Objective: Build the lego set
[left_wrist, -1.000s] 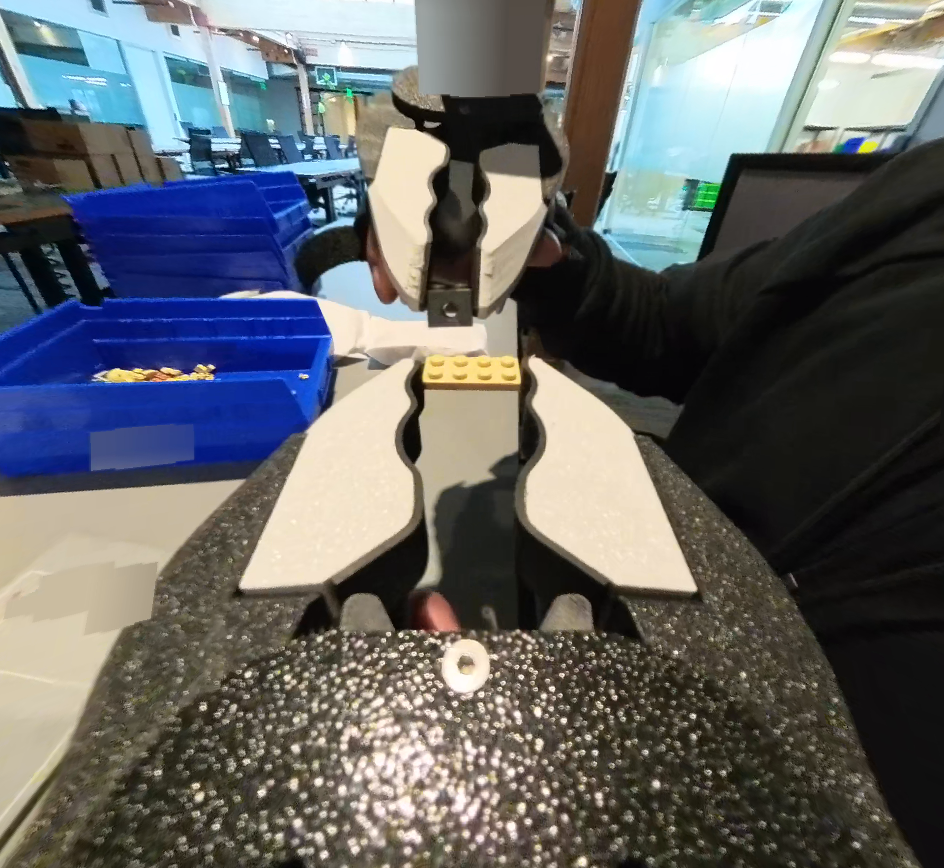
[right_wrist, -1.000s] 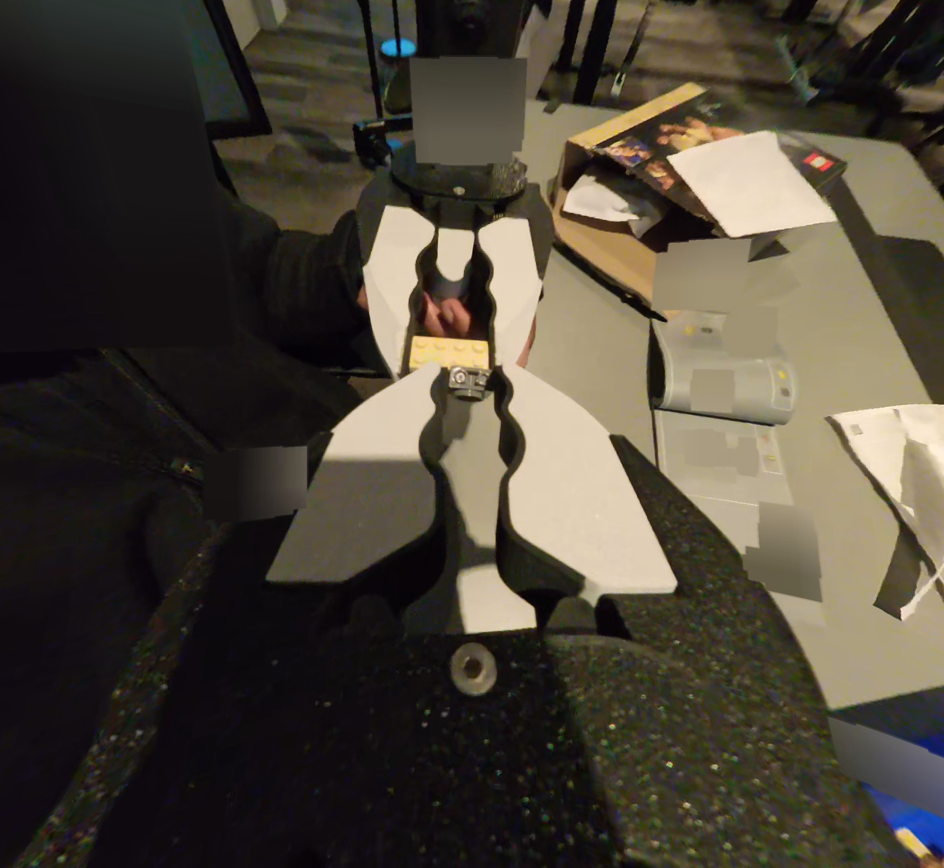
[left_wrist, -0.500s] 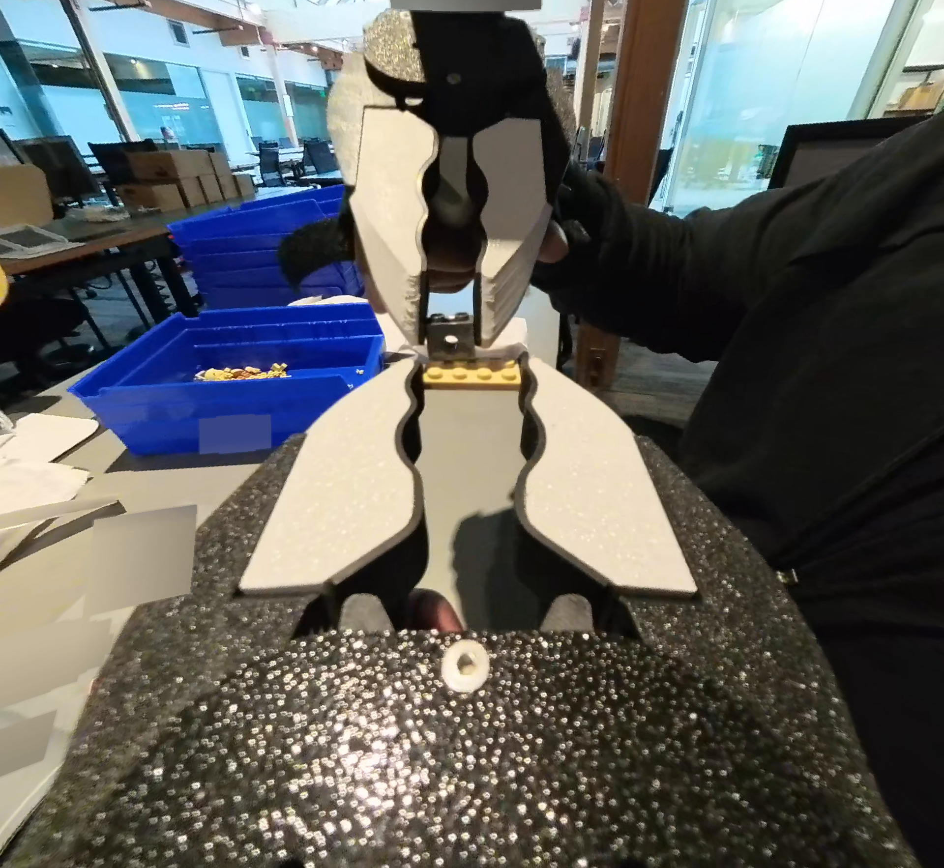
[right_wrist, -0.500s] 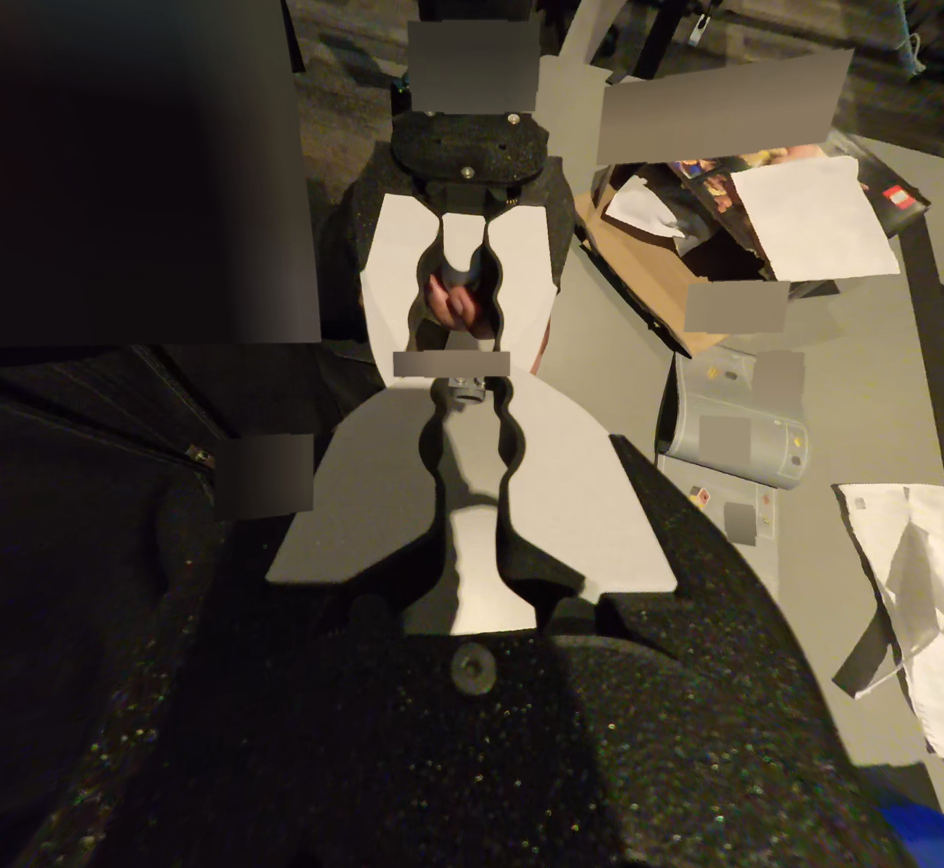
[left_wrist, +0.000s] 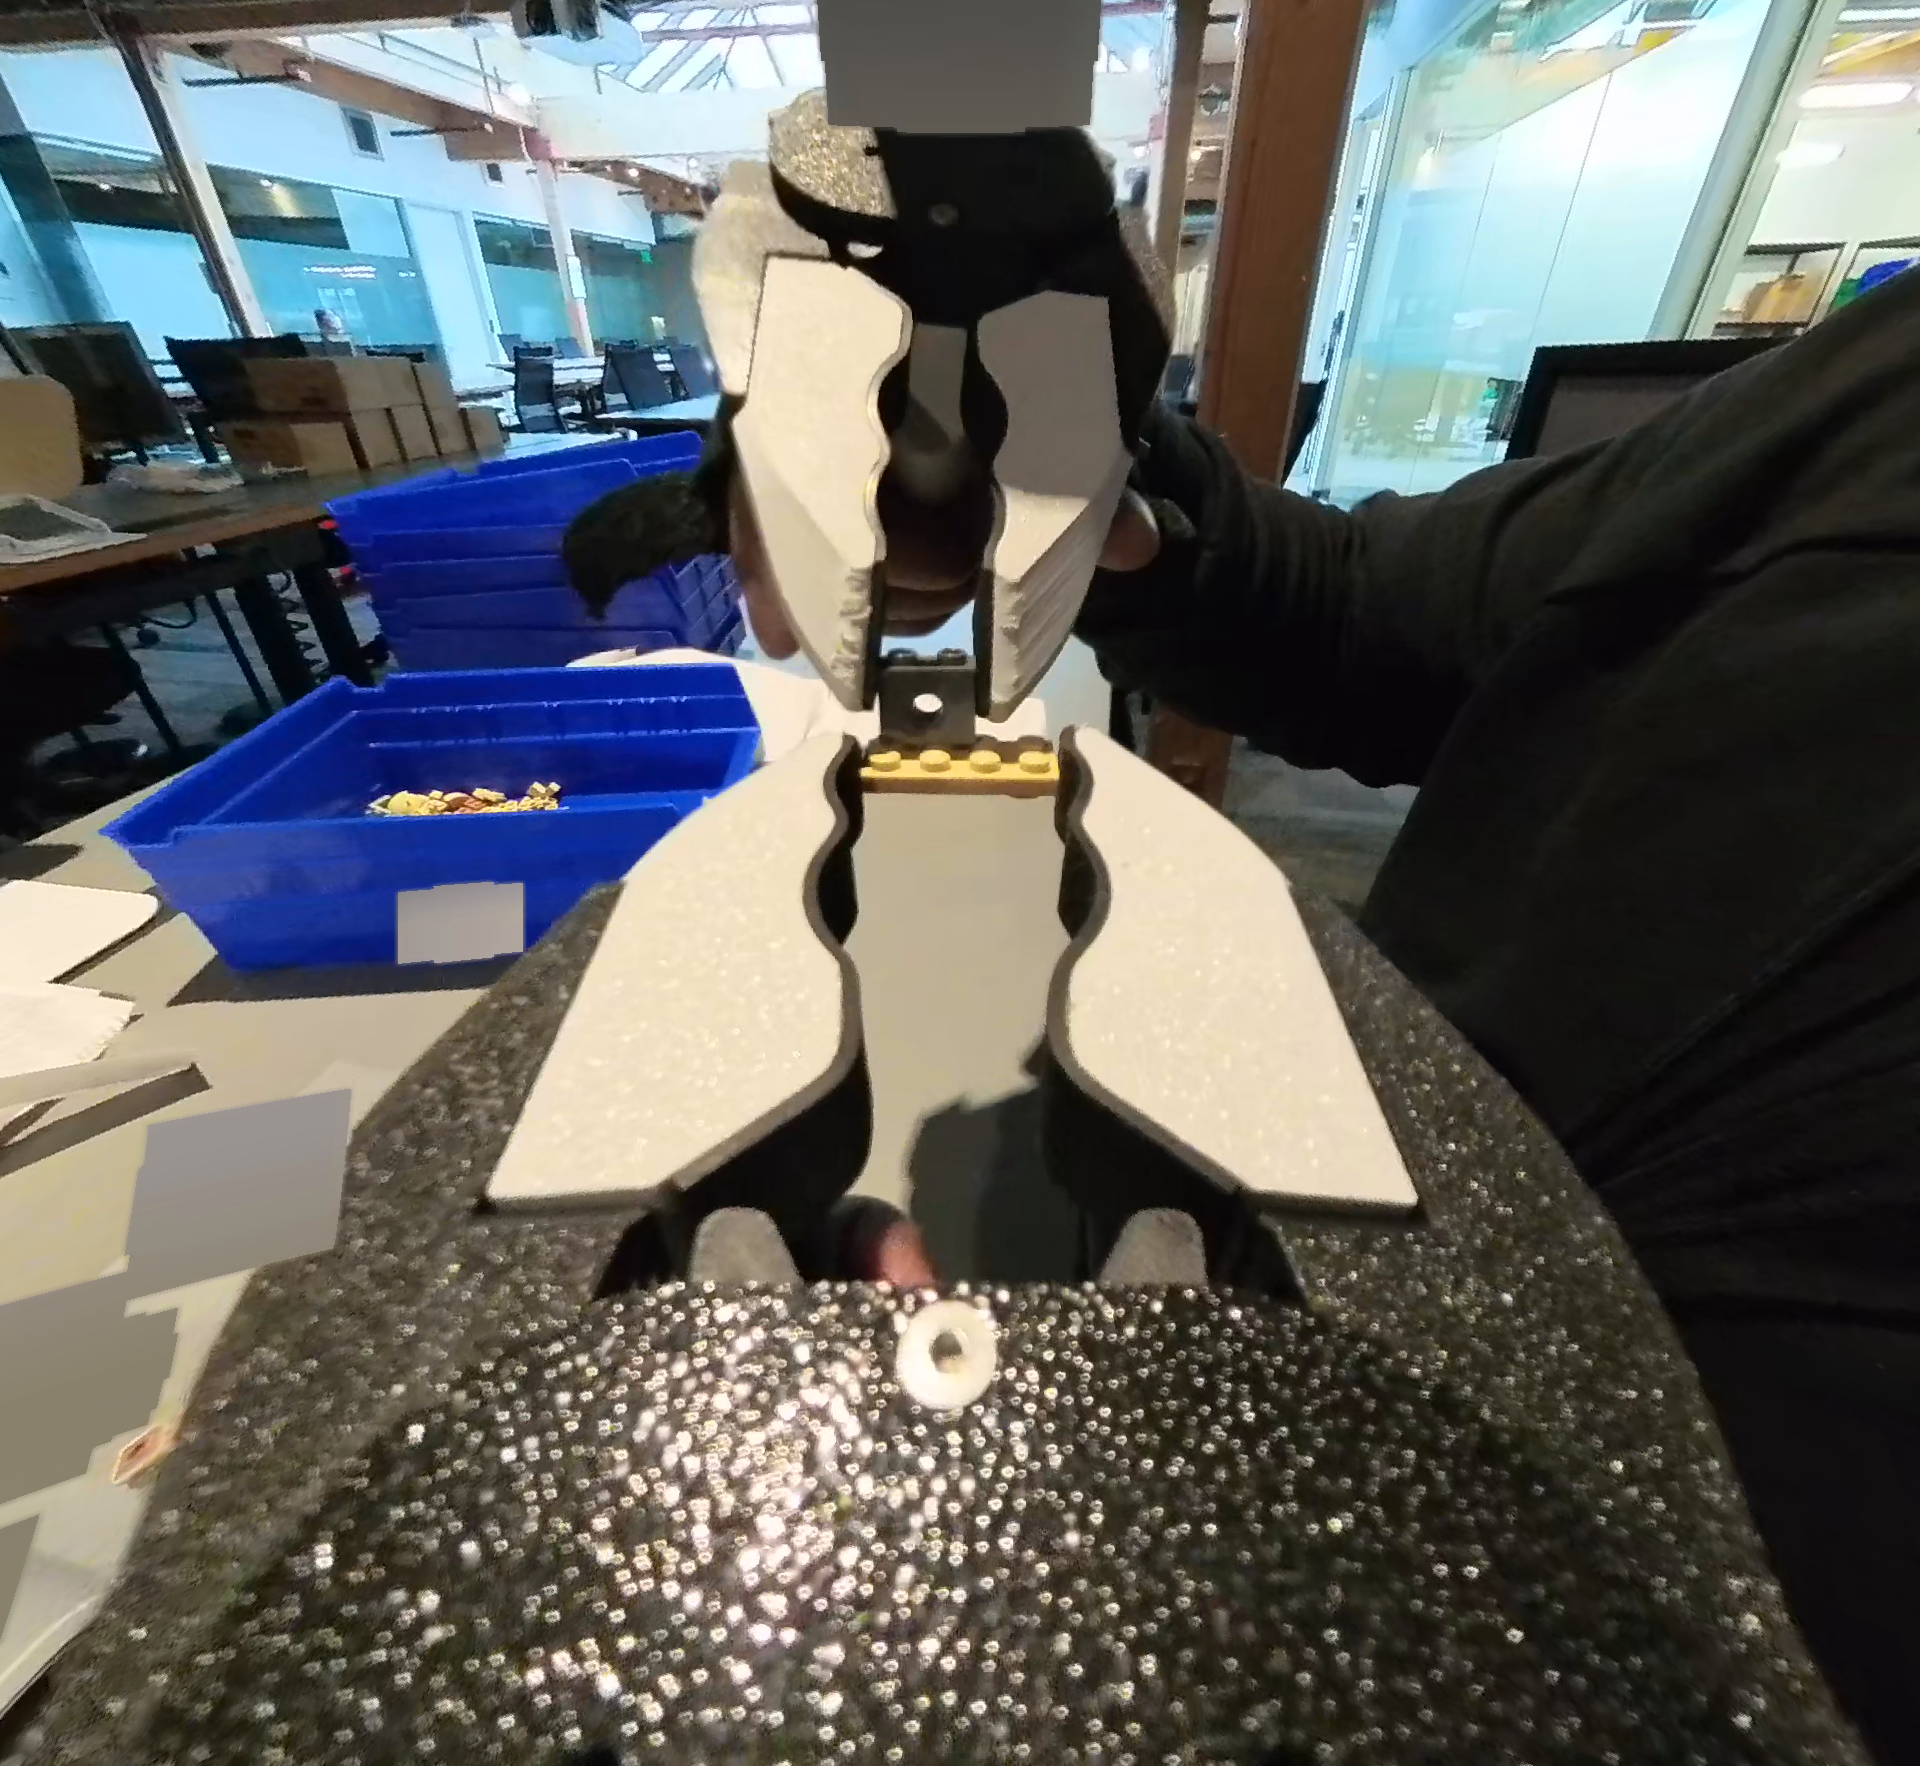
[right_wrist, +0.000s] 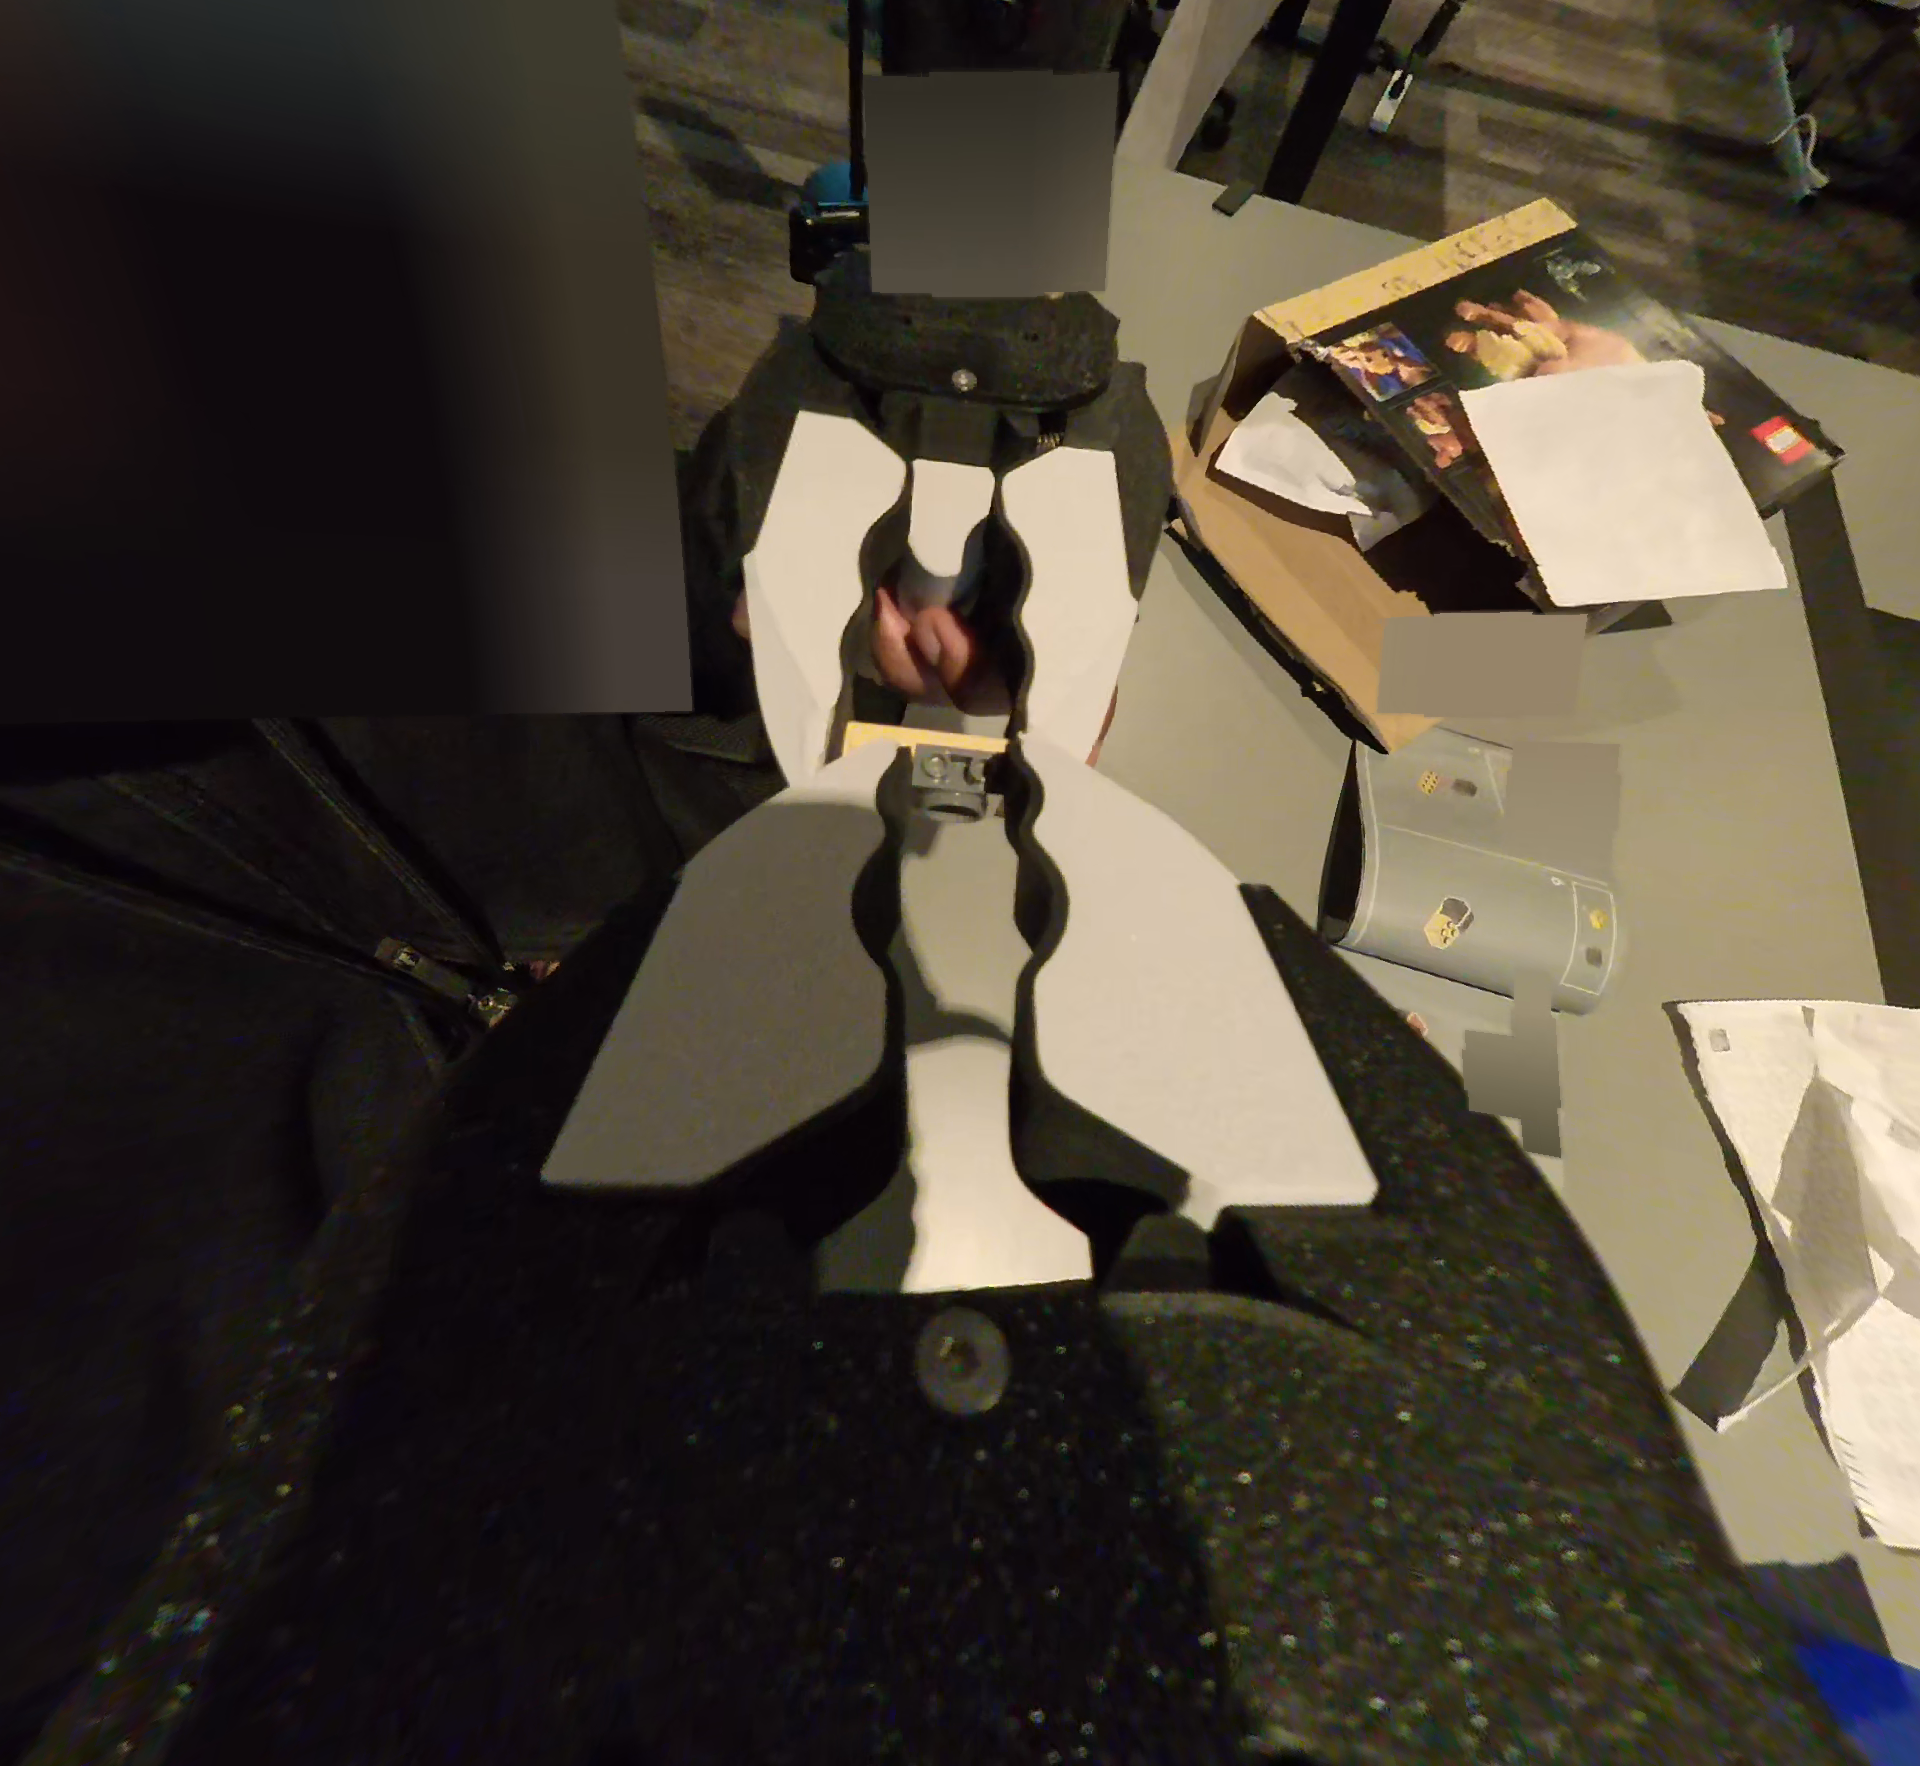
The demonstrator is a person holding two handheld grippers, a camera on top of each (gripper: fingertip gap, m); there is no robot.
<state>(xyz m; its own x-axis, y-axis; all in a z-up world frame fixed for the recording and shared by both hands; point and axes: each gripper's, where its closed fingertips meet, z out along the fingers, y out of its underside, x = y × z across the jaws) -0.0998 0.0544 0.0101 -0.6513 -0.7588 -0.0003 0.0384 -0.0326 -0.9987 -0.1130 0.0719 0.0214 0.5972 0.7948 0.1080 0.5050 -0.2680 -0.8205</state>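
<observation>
My left gripper (left_wrist: 958, 769) is shut on a flat tan lego plate (left_wrist: 958, 767), held across its fingertips with the studs up. My right gripper (left_wrist: 928, 693) comes down from above, shut on a small dark grey brick with a round hole (left_wrist: 928, 704). The grey brick's underside rests on the plate's studs. In the right wrist view my right gripper (right_wrist: 948, 781) holds the grey brick (right_wrist: 948, 778) against the tan plate (right_wrist: 920, 737), which the left gripper (right_wrist: 925, 729) pinches facing it. Both are held in the air above the table edge.
A blue bin (left_wrist: 436, 812) with small tan and yellow pieces stands at the left, more blue bins stacked behind. On the grey table (right_wrist: 1766, 781) lie an open lego box (right_wrist: 1455, 438), a grey instruction booklet (right_wrist: 1465, 885) and white paper bags (right_wrist: 1829, 1197). A dark sleeve fills the right. Both grippers' tips are close together, under 4 cm apart.
The right gripper has brought the grey brick down from a gap above the tan plate until it sits on the plate's studs. Both grippers have risen and tilted together.
</observation>
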